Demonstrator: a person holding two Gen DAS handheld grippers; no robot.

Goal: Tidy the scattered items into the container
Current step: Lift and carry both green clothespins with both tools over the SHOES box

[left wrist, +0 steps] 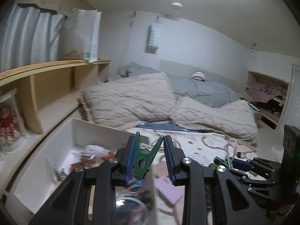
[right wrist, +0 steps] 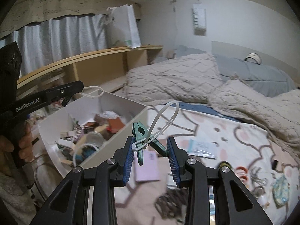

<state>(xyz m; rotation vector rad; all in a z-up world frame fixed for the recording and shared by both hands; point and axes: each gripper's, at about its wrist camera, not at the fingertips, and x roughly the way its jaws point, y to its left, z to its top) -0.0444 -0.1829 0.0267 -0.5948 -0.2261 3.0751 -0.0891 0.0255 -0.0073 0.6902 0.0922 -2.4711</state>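
Each hand-held gripper is carrying a green peg: the left hand-held gripper (left wrist: 149,148) clamped on one peg (left wrist: 144,157), the right hand-held gripper (right wrist: 151,150) clamped on another (right wrist: 141,140), near the part-filled box (right wrist: 120,131); more clutter (right wrist: 241,170) is lying on the bed, right

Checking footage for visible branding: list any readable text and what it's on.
"GenRobot.AI": white print on the side of the left gripper, seen in the right wrist view.
Scrawled writing on the paper banner above the curtain: too blurred to read.
Wall hanging: print too small to read.
Nothing else legible.
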